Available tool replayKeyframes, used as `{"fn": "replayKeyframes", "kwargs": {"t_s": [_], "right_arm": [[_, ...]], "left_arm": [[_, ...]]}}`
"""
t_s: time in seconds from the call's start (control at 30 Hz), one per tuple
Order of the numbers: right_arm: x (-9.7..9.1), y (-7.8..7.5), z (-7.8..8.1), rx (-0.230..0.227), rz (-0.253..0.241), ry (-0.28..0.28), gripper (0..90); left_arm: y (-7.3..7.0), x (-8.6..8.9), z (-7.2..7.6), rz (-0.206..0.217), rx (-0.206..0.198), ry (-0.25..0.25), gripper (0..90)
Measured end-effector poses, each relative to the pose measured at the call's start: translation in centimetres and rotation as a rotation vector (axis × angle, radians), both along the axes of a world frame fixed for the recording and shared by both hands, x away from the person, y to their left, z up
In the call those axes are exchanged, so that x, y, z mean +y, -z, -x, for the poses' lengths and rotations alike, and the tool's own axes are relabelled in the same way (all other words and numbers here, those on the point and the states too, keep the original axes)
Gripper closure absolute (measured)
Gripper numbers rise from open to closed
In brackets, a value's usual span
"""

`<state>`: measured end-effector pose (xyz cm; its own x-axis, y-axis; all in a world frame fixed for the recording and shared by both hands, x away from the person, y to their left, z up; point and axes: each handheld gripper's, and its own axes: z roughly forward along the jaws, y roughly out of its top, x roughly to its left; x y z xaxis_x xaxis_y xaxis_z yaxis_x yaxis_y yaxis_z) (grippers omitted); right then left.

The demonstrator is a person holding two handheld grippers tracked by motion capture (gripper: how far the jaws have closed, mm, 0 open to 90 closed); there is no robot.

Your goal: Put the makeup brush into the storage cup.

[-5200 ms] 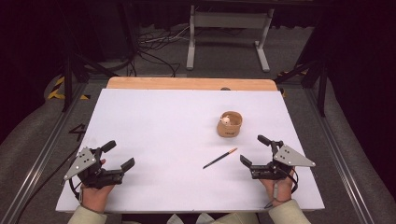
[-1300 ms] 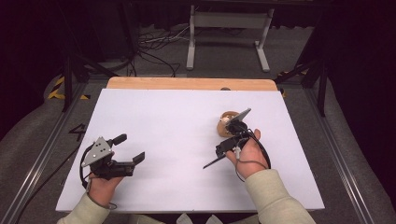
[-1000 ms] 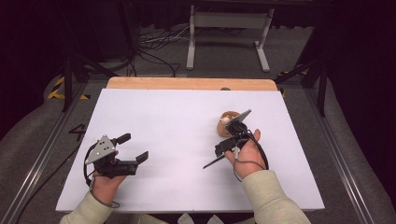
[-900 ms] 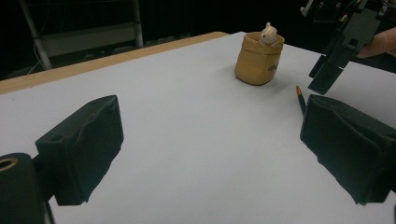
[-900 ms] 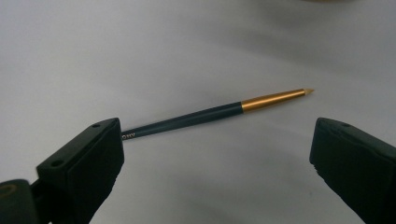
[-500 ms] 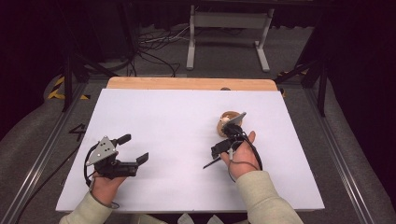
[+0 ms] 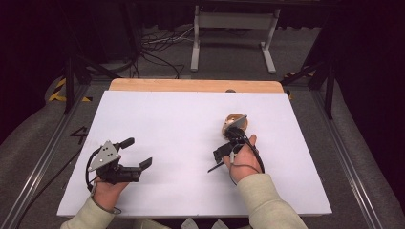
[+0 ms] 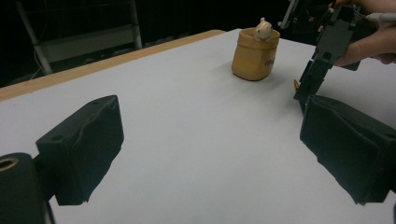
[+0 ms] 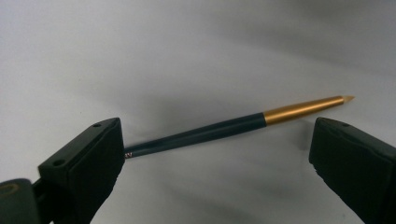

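Progress: approach done; grasp, lift and any placing are left, by my judgement.
Right gripper (image 9: 219, 154): jaws wide apart, holding nothing, poised over the pen (image 9: 224, 127), one jaw at each side.
Left gripper (image 7: 136, 155): jaws wide apart, empty, near the table's (image 7: 157, 114) left front, well apart from the pen.
Pen location: flat on the white table, near the small tan pot (image 8: 255, 55).
Pen appearance: slim dark teal barrel, gold tapered end.

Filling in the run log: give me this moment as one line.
right tongs: open, over pen | pen: flat on table, ungrasped | left tongs: open, idle | cup: upright
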<state>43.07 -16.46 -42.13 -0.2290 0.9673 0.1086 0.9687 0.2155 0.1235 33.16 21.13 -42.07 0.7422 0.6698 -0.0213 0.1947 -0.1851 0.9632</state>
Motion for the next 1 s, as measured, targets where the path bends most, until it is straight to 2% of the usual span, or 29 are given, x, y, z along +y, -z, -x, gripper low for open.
{"fn": "replayKeyframes", "kwargs": {"t_s": [0.07,0.17,0.3,0.5,0.67,0.83,0.87,0.93,1.0], "right_arm": [[0.3,-0.04,0.02,-0.014,0.014,-0.008,3.9],[0.61,-0.01,-0.03,-0.007,0.023,-0.014,4.3],[0.78,0.01,-0.16,-0.005,0.033,-0.013,4.6],[0.74,0.25,-0.33,0.007,0.036,-0.006,4.8],[1.01,0.36,-0.34,0.001,0.063,-0.013,5.2],[1.03,0.25,-0.28,0.001,0.074,-0.017,10.1],[1.02,0.24,-0.23,-0.001,0.079,-0.011,14.0],[0.89,0.45,-0.21,0.019,0.054,-0.015,16.2],[1.07,0.46,-0.11,0.012,0.072,-0.023,17.6]], "left_arm": [[-0.09,-0.02,0.22,-0.004,-0.012,0.002,8.5],[-0.34,-0.22,0.62,-0.016,-0.047,0.005,8.8],[-0.39,-0.43,0.85,-0.025,-0.061,0.007,8.8],[-0.3,-0.34,0.74,-0.02,-0.056,0.003,8.8],[-0.28,-0.44,0.78,-0.03,-0.062,0.005,9.1],[-0.23,-0.42,0.76,-0.023,-0.056,0.006,9.2],[-0.23,-0.42,0.75,-0.024,-0.055,0.006,9.4],[-0.23,-0.44,0.77,-0.024,-0.056,0.007,9.4],[-0.24,-0.45,0.78,-0.024,-0.057,0.007,9.4]]}}
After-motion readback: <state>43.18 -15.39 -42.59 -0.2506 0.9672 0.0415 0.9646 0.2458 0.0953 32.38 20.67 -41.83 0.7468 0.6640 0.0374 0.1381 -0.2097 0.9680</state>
